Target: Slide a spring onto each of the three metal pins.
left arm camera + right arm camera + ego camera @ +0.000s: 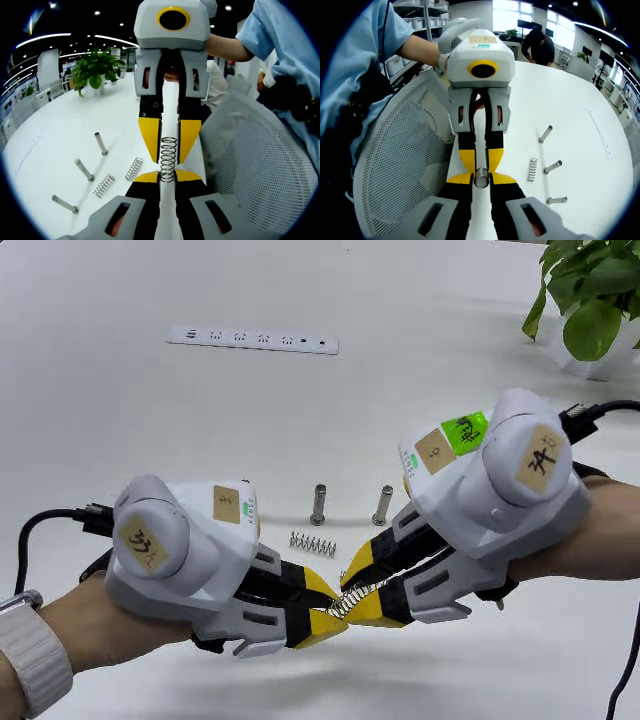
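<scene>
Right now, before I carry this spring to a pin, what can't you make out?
Head view: the third pin and second loose spring, covered by the left gripper.
Head view: most of the held spring, sunk between the yellow jaw tips.
Head view: plant, cut by the top-right edge; white strip markings, too small.

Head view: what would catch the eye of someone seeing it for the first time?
The white left gripper and white right gripper, both with yellow-tipped black jaws, meet tip to tip low in the middle, with a small coiled metal spring between the tips. Behind them, on the white table, rest two short grey metal pins and one loose metal spring.
</scene>
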